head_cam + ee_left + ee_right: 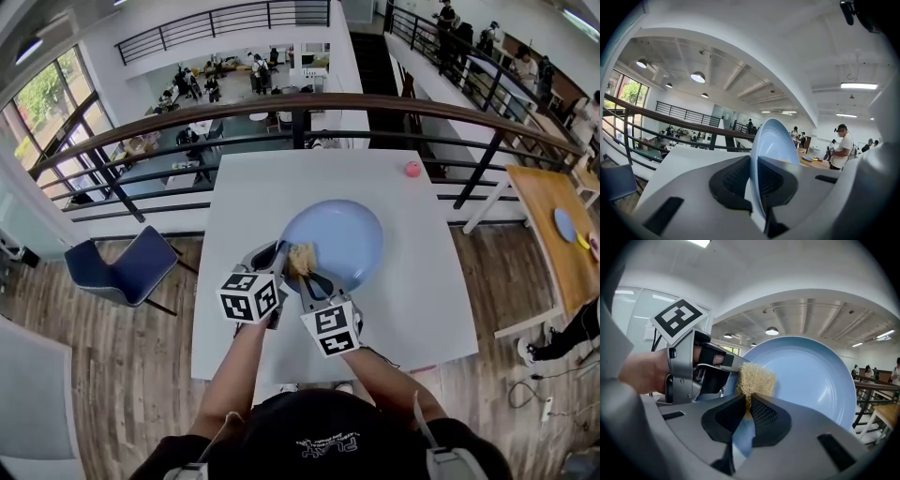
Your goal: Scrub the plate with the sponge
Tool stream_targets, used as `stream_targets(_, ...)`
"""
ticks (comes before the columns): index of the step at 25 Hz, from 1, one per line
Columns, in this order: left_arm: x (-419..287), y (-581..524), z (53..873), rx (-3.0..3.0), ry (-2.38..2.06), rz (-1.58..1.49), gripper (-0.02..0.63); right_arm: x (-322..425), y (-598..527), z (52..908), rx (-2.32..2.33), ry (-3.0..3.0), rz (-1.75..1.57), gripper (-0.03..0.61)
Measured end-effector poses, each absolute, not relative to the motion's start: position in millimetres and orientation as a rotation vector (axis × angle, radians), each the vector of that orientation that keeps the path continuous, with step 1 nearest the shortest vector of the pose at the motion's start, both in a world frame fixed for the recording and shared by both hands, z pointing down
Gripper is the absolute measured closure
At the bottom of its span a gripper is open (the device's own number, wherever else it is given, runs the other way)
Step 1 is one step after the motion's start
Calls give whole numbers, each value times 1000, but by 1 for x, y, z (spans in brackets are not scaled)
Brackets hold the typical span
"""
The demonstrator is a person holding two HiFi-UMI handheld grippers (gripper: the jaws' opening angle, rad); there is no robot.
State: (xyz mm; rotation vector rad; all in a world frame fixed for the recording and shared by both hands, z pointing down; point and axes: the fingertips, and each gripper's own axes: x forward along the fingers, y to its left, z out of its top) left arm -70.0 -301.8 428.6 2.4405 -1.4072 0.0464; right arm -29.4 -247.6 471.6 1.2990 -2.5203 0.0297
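I've got the left gripper (754,176) pinching the plate (342,239) by its rim, tilted up over the middle of the counter (412,309). The right gripper (746,411) has its jaws tight on the sponge (756,379). The sponge is against the plate's face near that rim, so I judge scrubbing is under way, with most of the face left.

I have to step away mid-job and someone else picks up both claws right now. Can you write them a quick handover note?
The left claw is shut on the rim of the blue plate, holding it tilted over the white table.
The right claw is shut on the straw-coloured sponge, which meets the plate's face close to the left claw.
Done: both grips are set and the sponge is on the plate. No dirt or foam shows, so how much is scrubbed cannot be told.
Left: probably work the sponge across the rest of the face.
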Motion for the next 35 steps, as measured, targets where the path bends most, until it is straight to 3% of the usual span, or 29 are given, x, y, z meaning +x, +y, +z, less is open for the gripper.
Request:
stream_targets(12, -74, -302, 430, 2419, -1410, 26, 586, -28, -237, 492, 1252, -2452, -1, 534)
stream_targets(35, -79, -289, 424, 2433, -1385, 13, 586, 55, -246, 505, 1457, -2309, 78, 534)
